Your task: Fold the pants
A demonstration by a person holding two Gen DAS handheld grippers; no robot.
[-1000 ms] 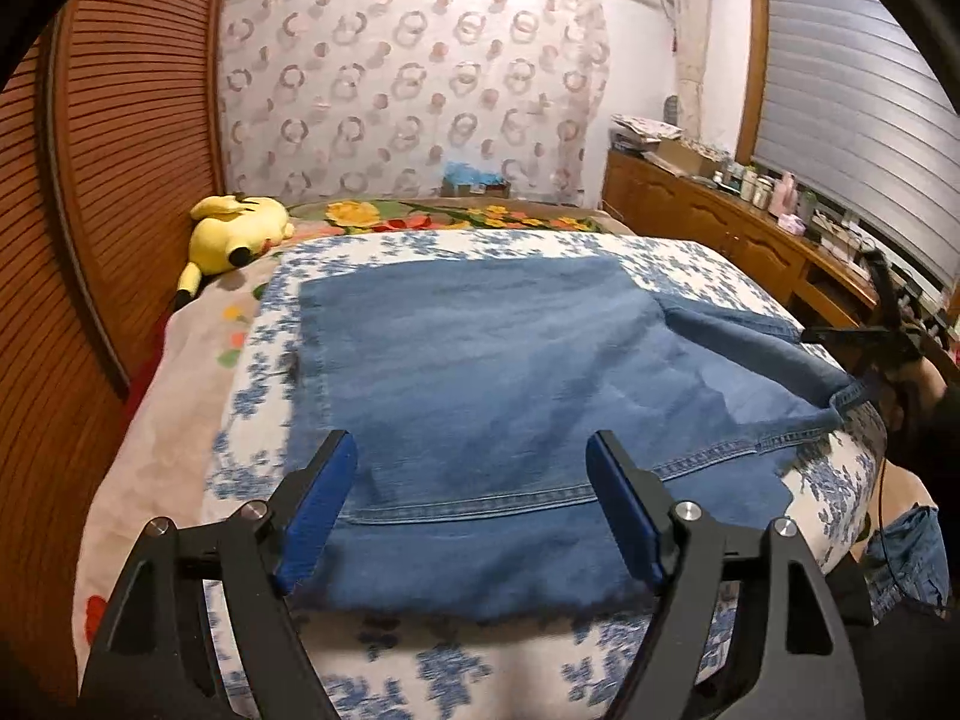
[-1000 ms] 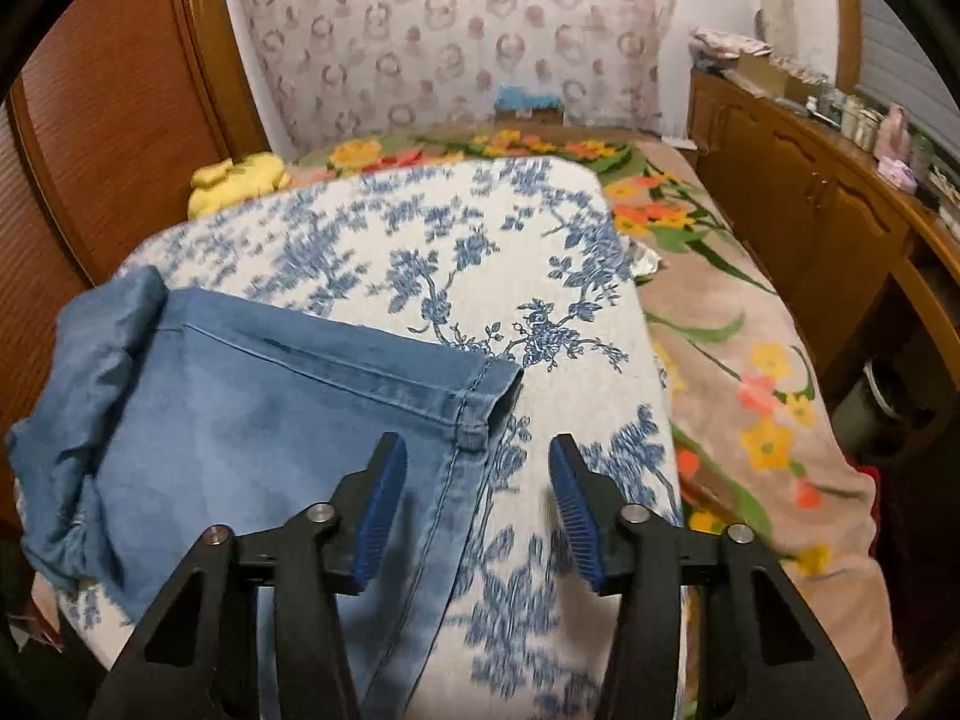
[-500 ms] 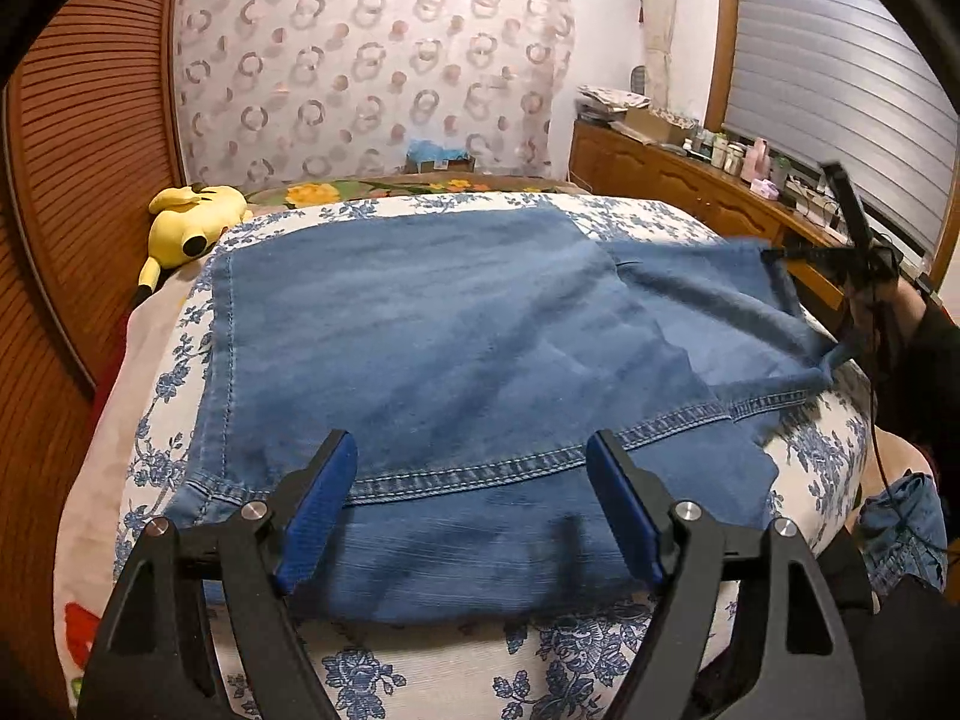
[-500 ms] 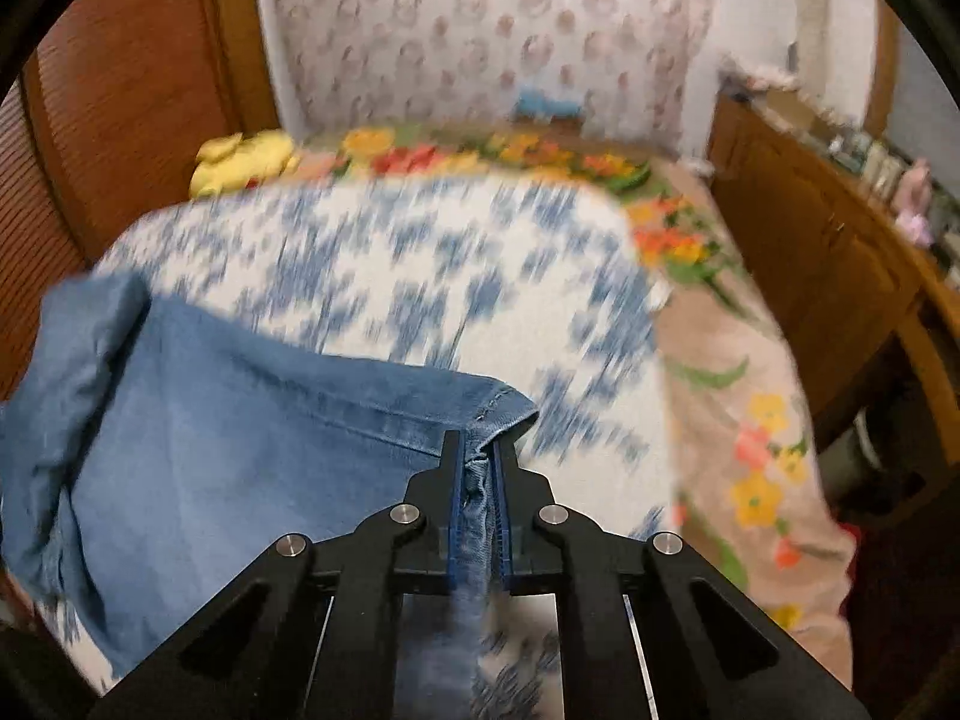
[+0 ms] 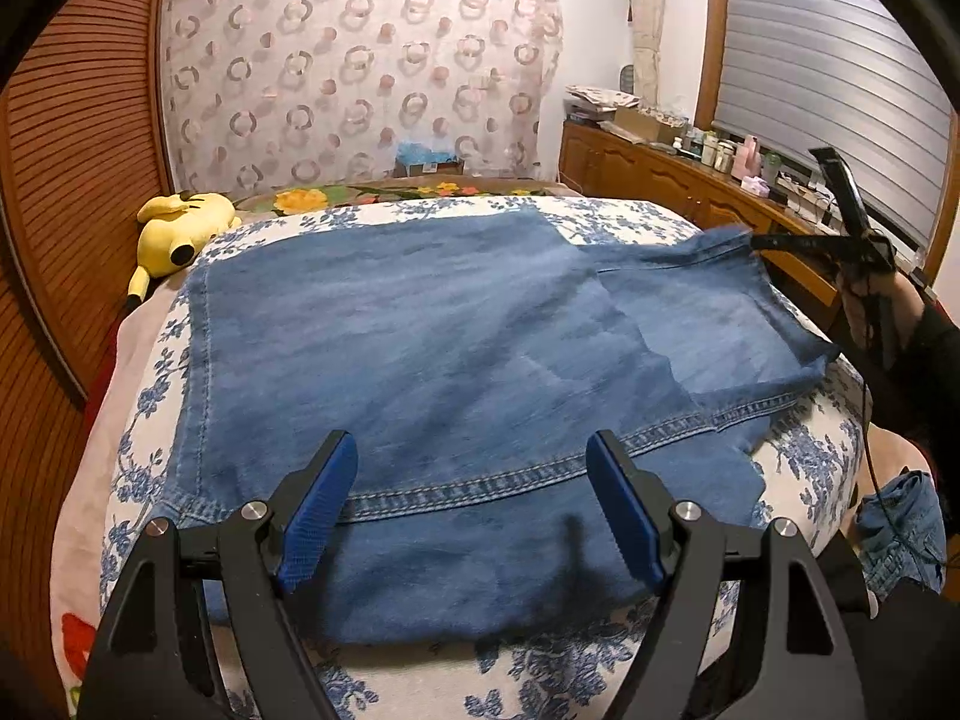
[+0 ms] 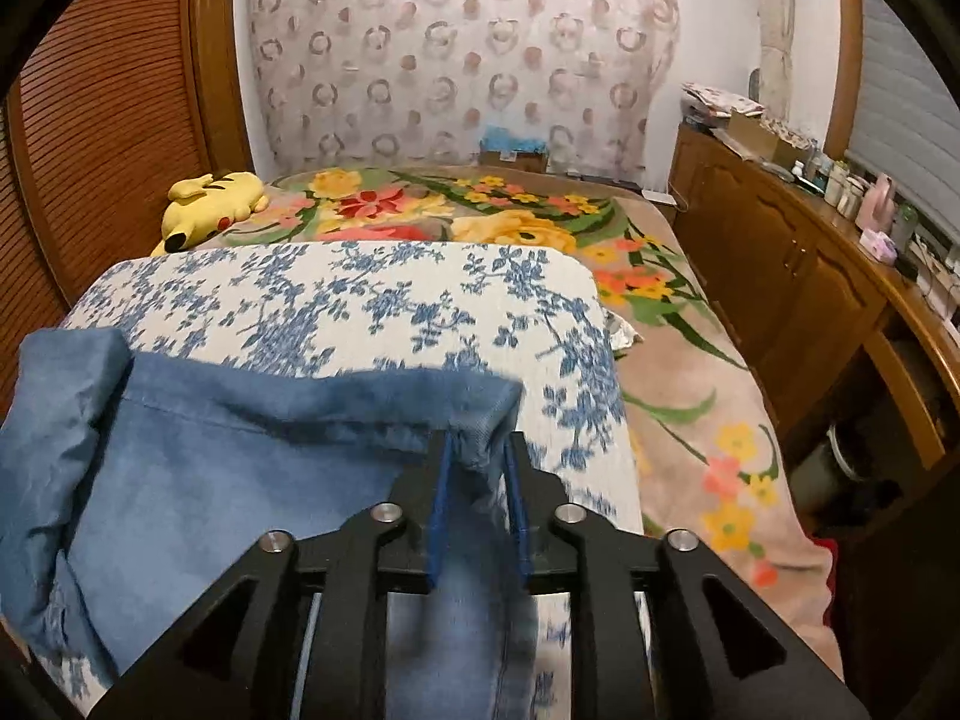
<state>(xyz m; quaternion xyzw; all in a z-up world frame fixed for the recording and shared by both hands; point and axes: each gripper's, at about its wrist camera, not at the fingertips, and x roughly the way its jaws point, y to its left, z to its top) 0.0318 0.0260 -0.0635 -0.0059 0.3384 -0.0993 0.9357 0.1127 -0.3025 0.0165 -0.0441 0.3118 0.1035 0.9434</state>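
Right wrist view first: the pants (image 6: 198, 480) lie spread on the bed (image 6: 420, 312), and we have one corner of their hem pinched up off the quilt in the right gripper (image 6: 477, 480). A second ago those fingers stood apart around that edge; then they clamped down on it. They have just been easing wider again, yet denim still fills the gap, so the hold looks kept, though blur makes the contact hard to judge. The corner has risen a little with our hand. In the left wrist view, the pants (image 5: 450, 360) stretch flat, with a raised flap running to the right gripper (image 5: 756, 240). Our left gripper (image 5: 474, 510) hovers wide open over the near hem, gripping nothing. Next comes carrying the lifted corner across. A yellow plush (image 5: 180, 228) sits beyond.
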